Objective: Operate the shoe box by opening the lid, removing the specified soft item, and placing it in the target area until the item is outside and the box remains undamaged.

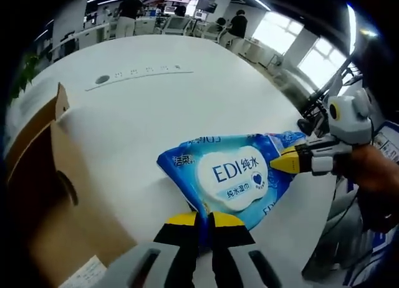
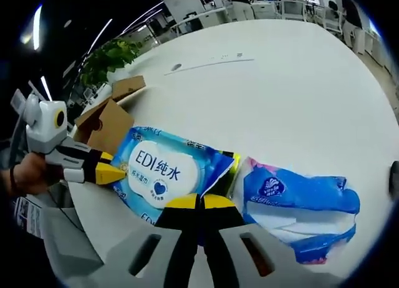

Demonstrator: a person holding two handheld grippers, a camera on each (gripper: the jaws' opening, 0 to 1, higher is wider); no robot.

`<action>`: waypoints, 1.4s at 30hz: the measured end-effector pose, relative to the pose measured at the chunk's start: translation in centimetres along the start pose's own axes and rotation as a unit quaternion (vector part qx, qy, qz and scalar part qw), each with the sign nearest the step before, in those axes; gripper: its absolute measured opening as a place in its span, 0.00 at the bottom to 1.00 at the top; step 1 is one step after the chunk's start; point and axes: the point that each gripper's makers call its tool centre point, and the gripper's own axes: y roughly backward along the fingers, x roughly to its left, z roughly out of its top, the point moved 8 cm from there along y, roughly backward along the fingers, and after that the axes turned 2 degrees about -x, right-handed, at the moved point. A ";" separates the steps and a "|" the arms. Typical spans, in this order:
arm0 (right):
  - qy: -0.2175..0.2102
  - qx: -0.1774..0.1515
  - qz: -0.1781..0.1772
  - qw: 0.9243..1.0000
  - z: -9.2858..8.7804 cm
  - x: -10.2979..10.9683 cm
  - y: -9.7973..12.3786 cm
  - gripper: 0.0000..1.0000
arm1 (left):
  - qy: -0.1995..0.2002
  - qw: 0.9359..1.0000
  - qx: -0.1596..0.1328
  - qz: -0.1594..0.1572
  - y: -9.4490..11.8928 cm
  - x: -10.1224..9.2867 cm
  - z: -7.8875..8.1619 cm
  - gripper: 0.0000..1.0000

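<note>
In the left gripper view, the left gripper (image 1: 206, 220) has its jaws pinched together on the near edge of the blue wet-wipes pack (image 1: 232, 176), which lies on the white worktop (image 1: 162, 107) just ahead of them, while the right gripper (image 1: 293, 160) comes in from the right with its jaws closed on the pack's far corner and the open cardboard shoe box (image 1: 43, 194) stands to the left of the jaws. In the right gripper view, the right gripper (image 2: 201, 204) has its jaws pressed together on the pack's (image 2: 168, 169) edge, the left gripper (image 2: 115, 173) bites its opposite side, the box (image 2: 106, 126) sits beyond to the left, and a blue tissue pack (image 2: 299, 204) lies on the worktop (image 2: 280, 95) just right of the jaws.
</note>
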 end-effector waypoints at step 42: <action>0.044 -0.034 -0.030 0.998 1.3 0.8 2.7 0.04 | -0.029 1.000 0.000 0.005 2.8 -0.2 -0.2 0.19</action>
